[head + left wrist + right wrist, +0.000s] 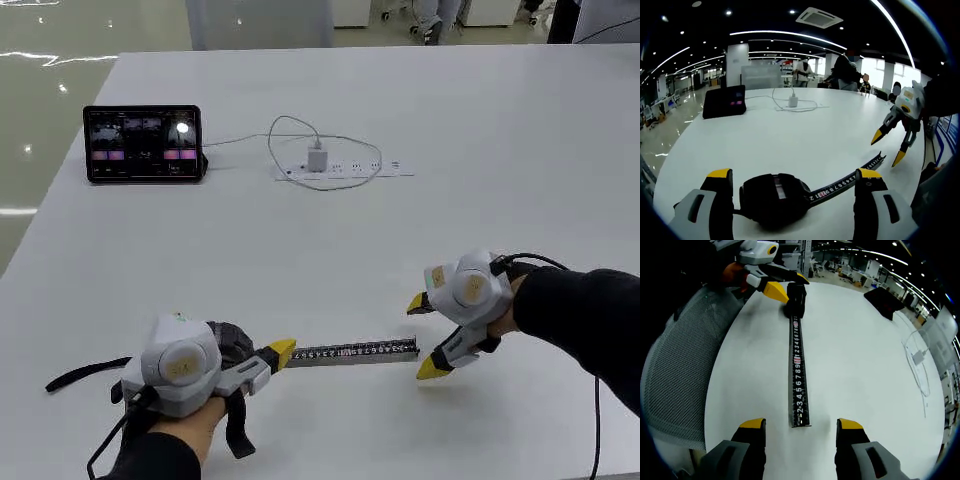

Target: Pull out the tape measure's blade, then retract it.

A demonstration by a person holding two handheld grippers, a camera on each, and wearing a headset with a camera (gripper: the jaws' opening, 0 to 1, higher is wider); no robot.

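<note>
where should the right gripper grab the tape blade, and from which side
Probably at its free end, coming head-on along its length. The blade lies flat and straight on the table, its end pointing between the right gripper's open jaws.

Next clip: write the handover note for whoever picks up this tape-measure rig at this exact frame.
Left hand-held gripper: open, jaws straddling the tape measure case on the table, not pinching it.
Right hand-held gripper: open, jaws either side of the blade at its tip, not gripping.
Done: blade drawn out, lying flat on the table.
Left: retract the blade into the case.
</note>
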